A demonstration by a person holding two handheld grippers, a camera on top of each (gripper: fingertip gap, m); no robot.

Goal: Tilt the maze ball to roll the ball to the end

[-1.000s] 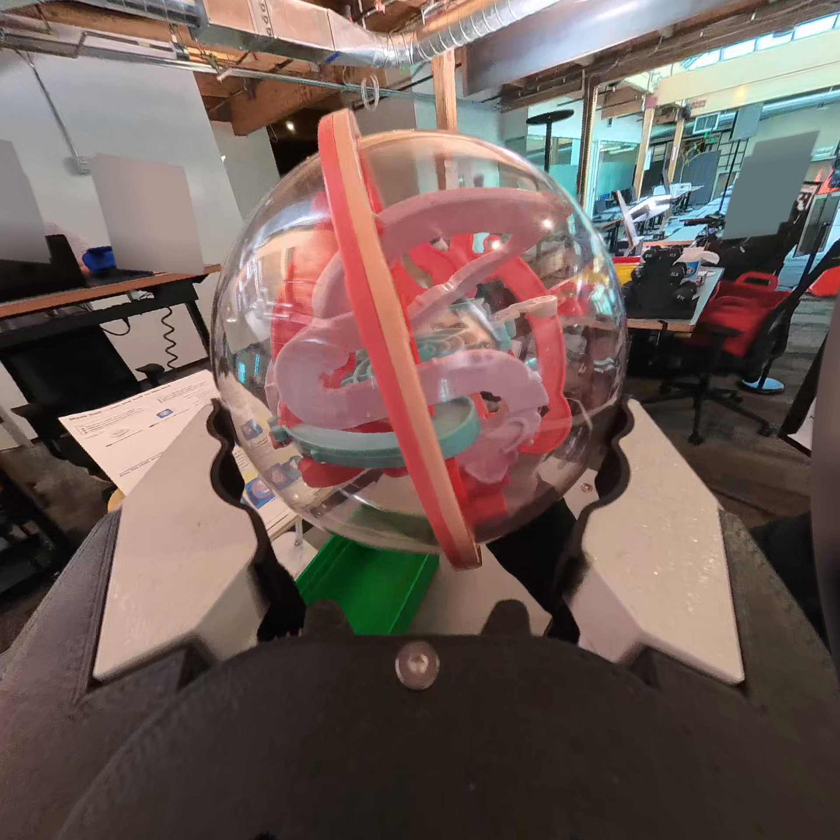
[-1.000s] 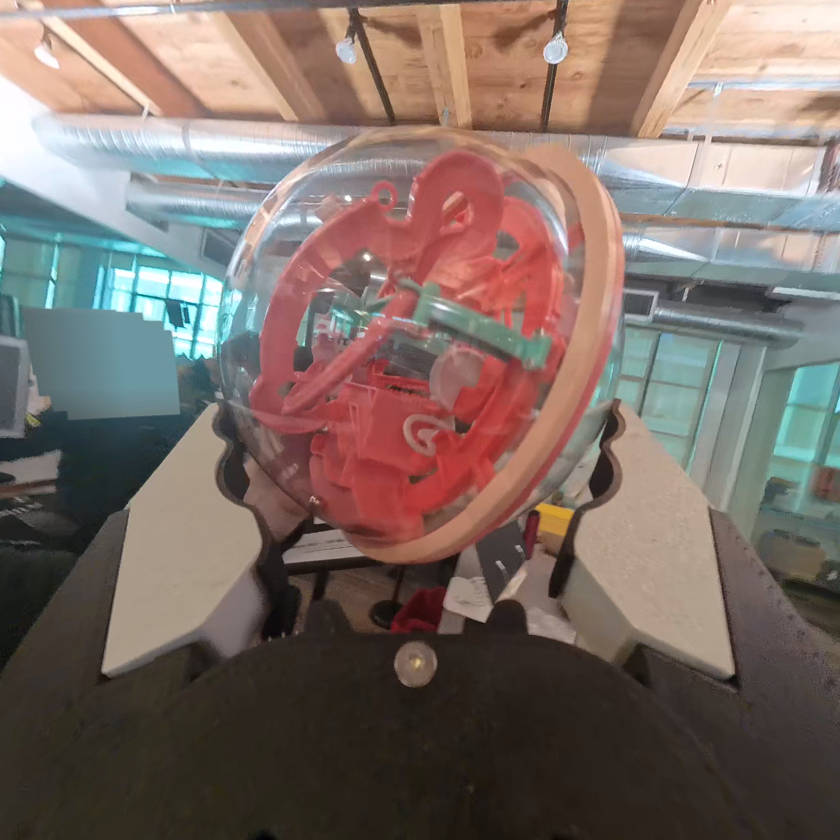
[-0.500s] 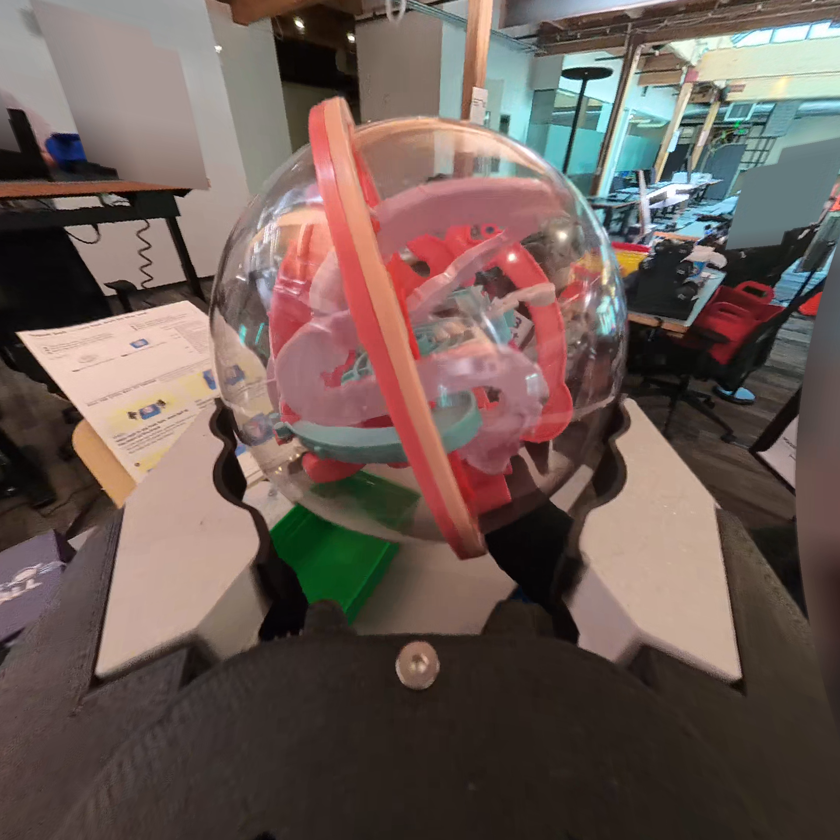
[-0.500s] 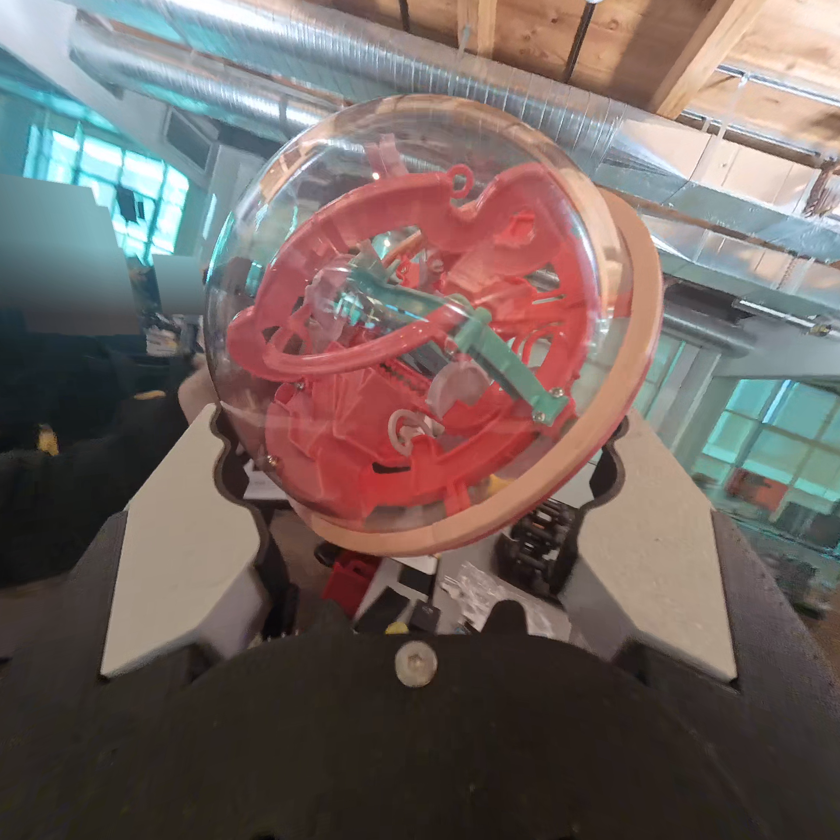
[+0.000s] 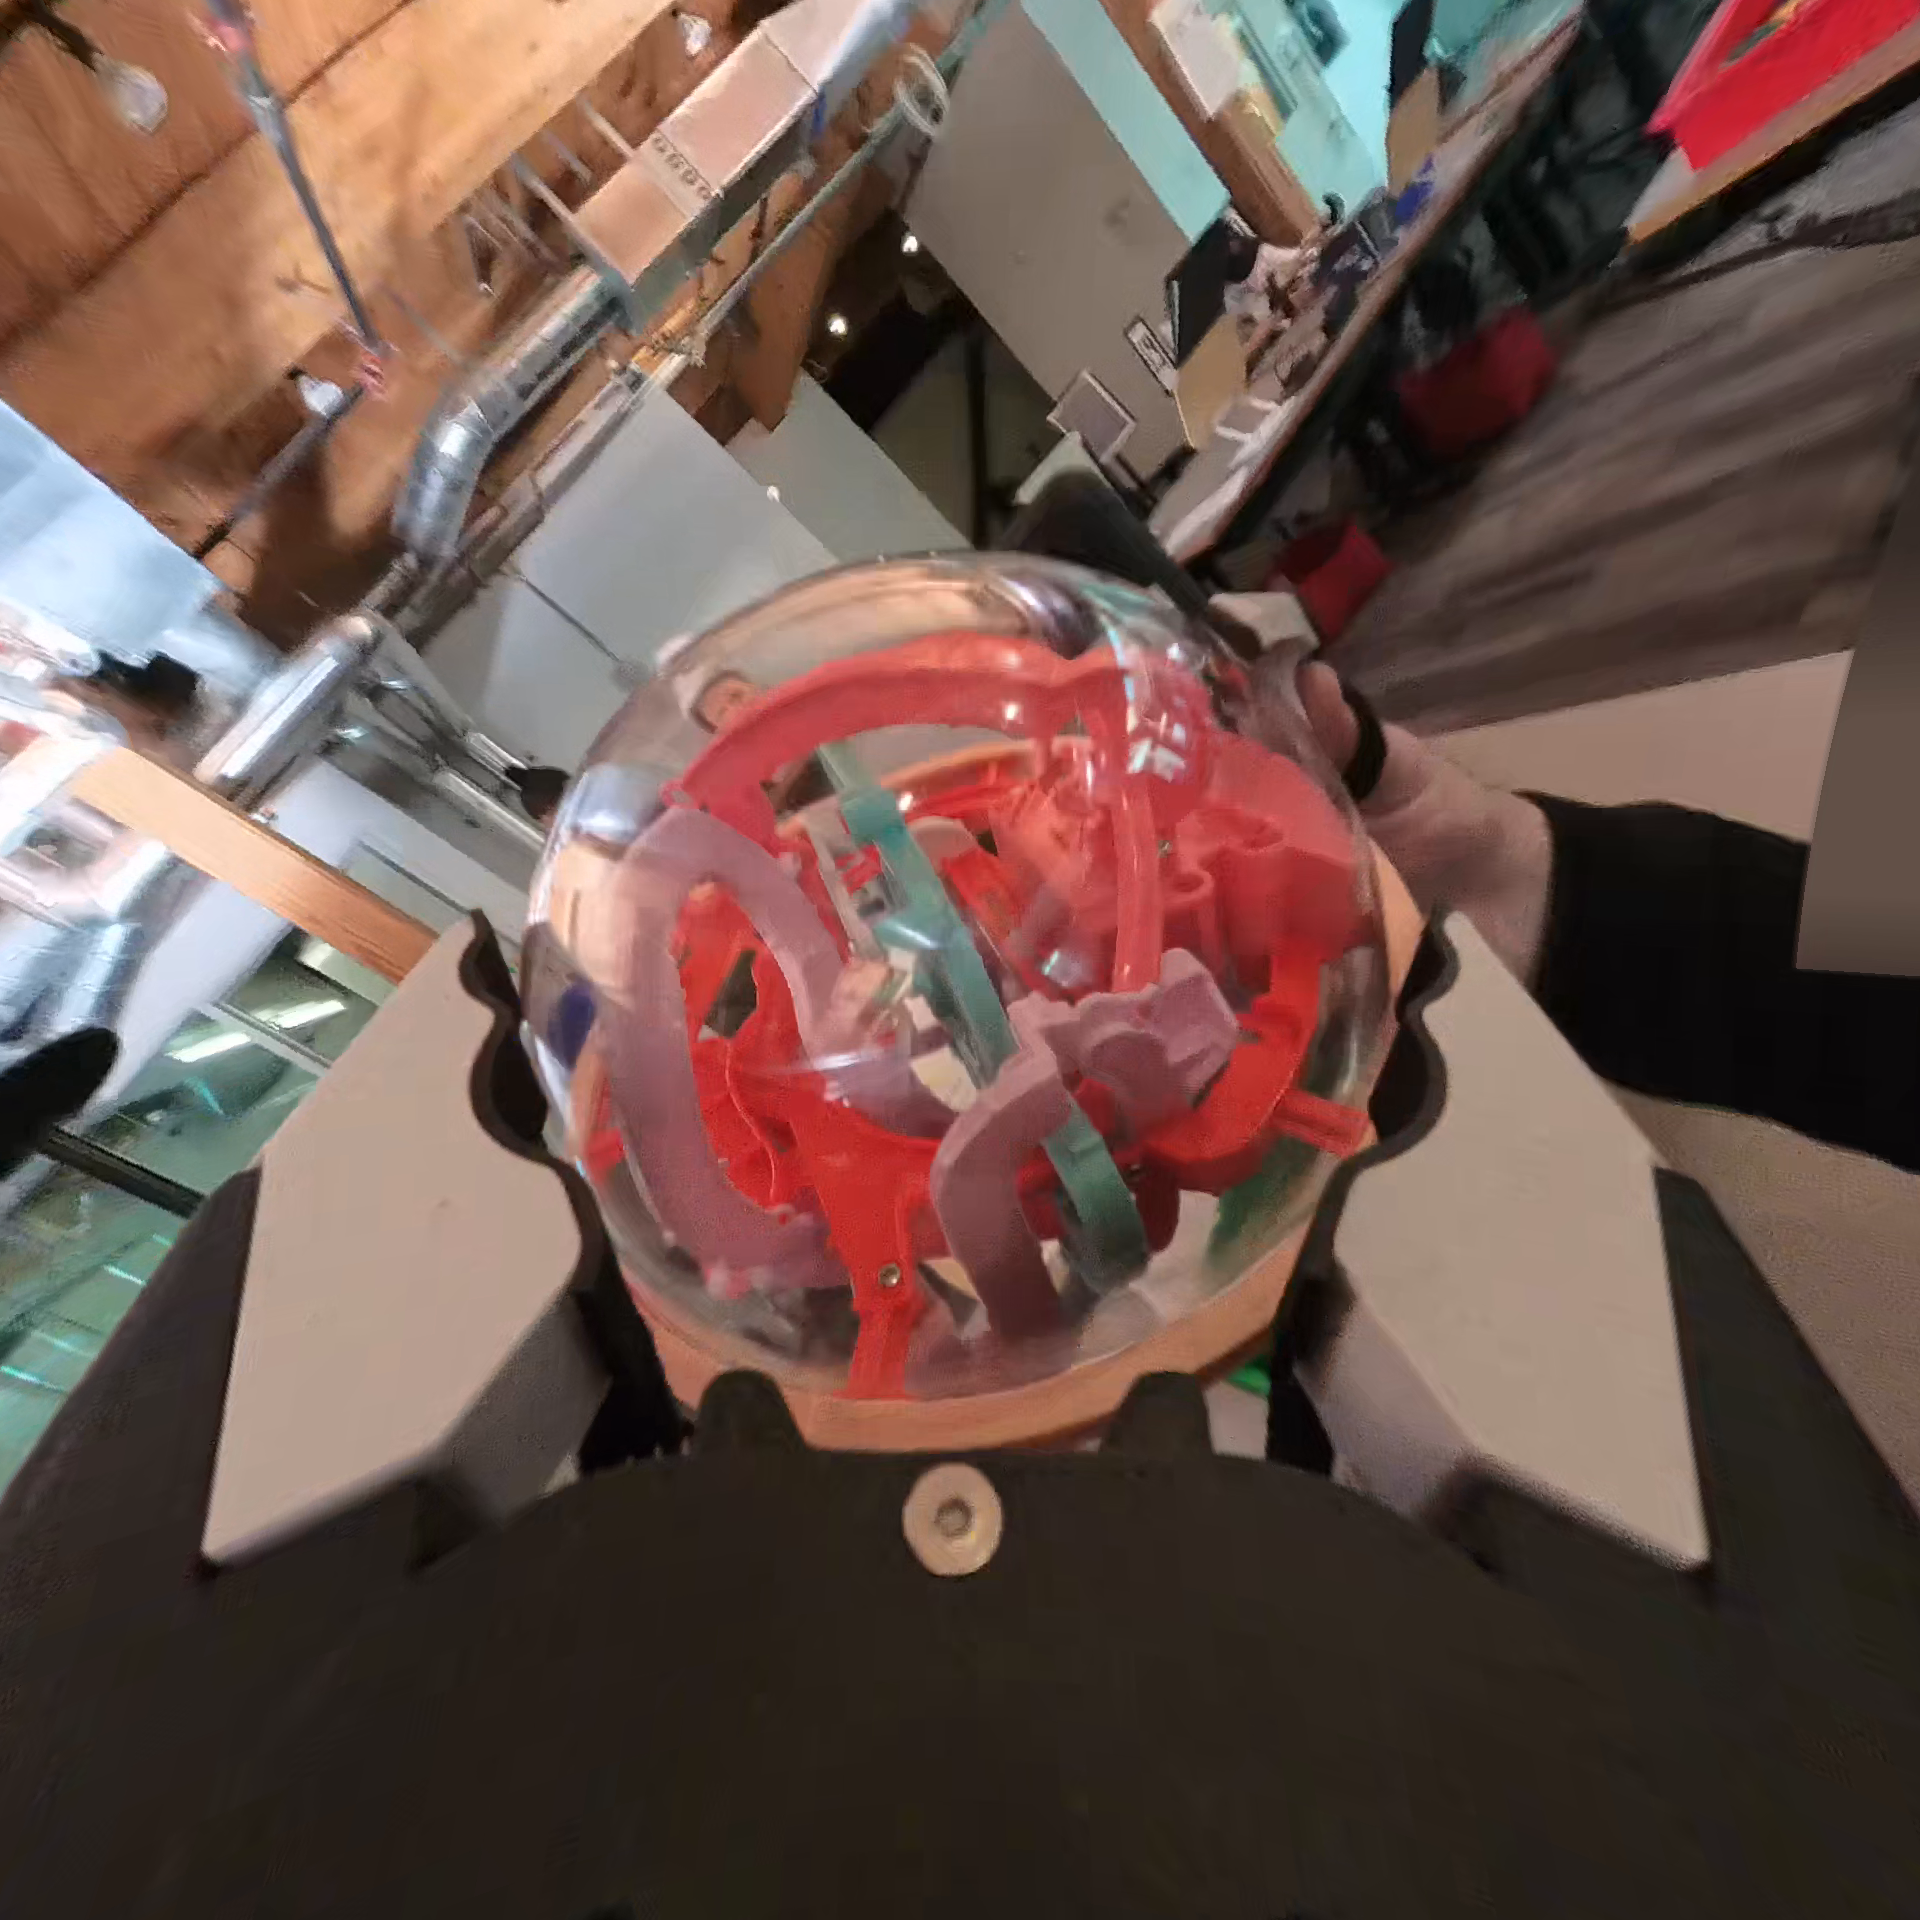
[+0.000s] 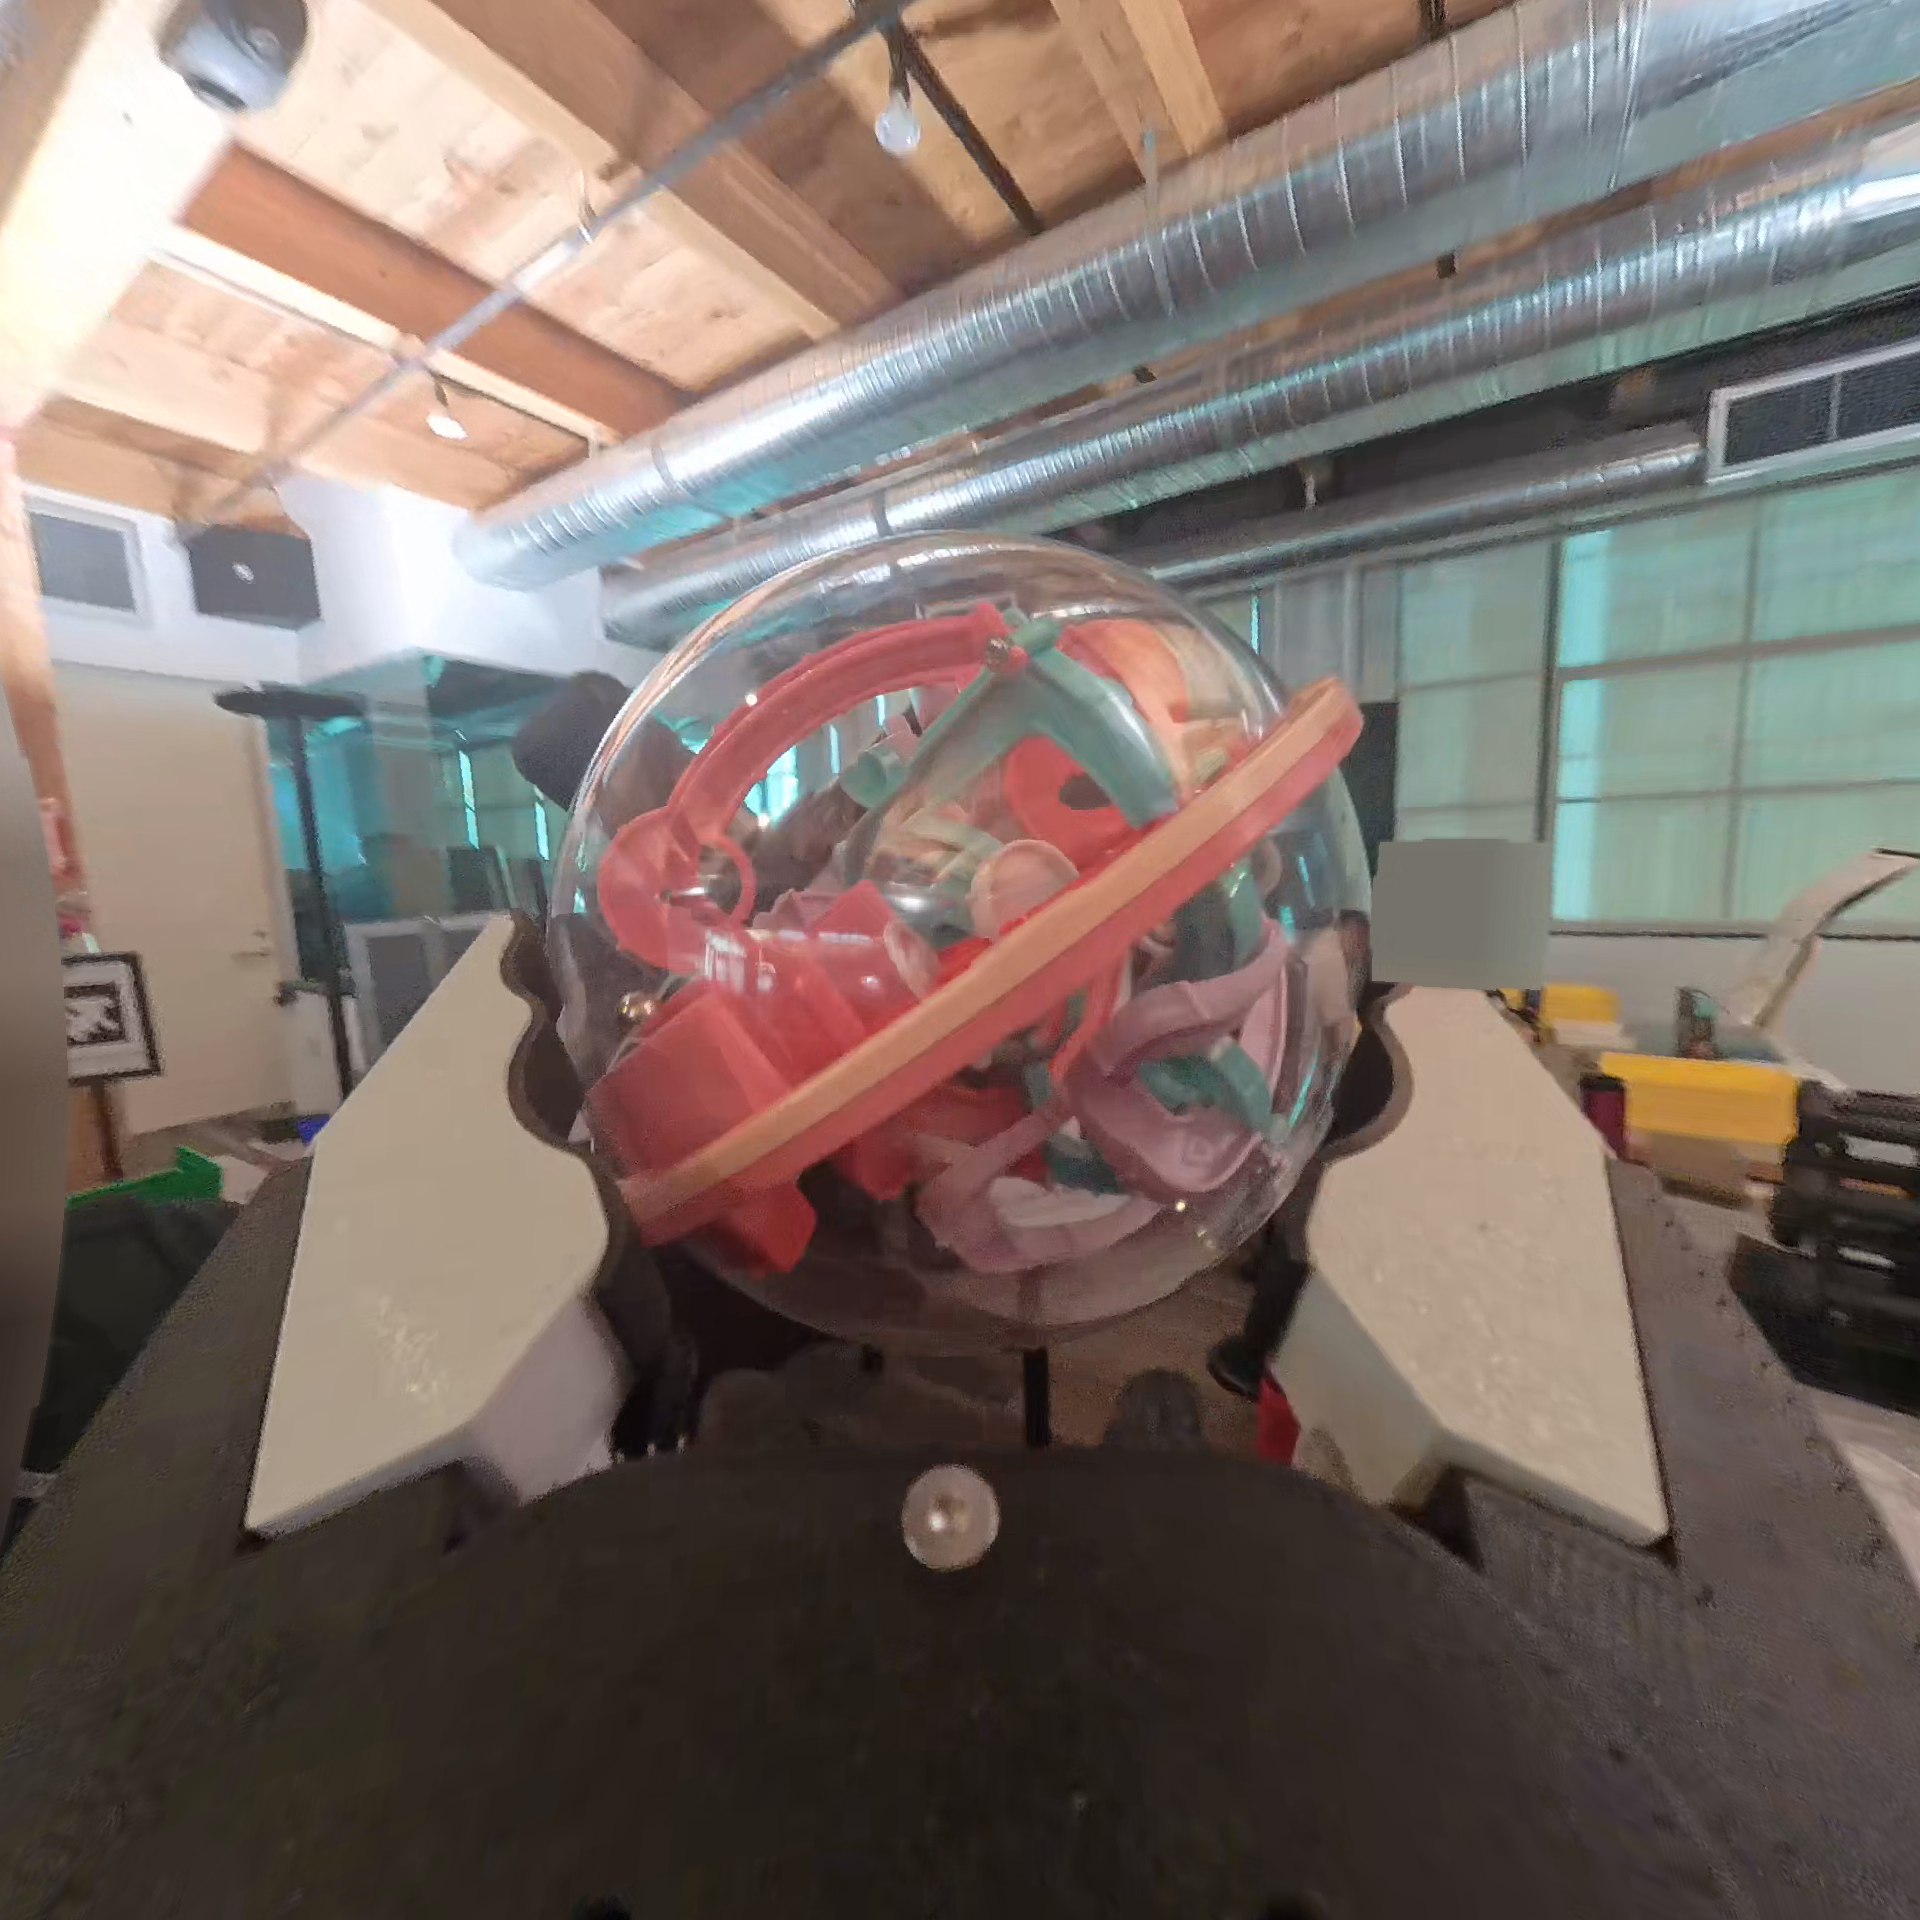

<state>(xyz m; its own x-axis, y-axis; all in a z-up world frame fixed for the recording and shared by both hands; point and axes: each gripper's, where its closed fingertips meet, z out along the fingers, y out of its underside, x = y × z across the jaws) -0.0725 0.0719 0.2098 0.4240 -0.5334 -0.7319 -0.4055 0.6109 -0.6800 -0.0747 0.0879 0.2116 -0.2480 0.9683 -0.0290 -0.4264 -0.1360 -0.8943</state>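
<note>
The maze ball (image 5: 956,987) is a clear sphere with red, lilac and teal tracks inside and a tan-and-red ring round its middle. In the left wrist view it fills the space between my left gripper's (image 5: 956,935) white fingers (image 5: 416,1195), and both black wavy pads press on its sides. The ring lies low, near the gripper base. In the right wrist view the ball (image 6: 956,935) sits the same way in my right gripper (image 6: 951,966), pads against both sides, ring (image 6: 987,997) running diagonally. A small shiny bead (image 6: 634,1004) sits by a red block inside. The ball is held up in the air.
A hand in a black sleeve (image 5: 1662,987) and the tip of the other gripper (image 5: 1257,623) show behind the ball in the left wrist view. Silver ducts (image 6: 1143,343) run overhead. Yellow bins (image 6: 1694,1091) stand on a table at the right, a green tray (image 6: 156,1174) at the left. Some 5 cm of space lies between my two pairs of fingers.
Both grippers have turned with the ball. In the left view the ring went from upright to low by the base. In the right view it swung from the right edge to a diagonal. Both grasps held.
</note>
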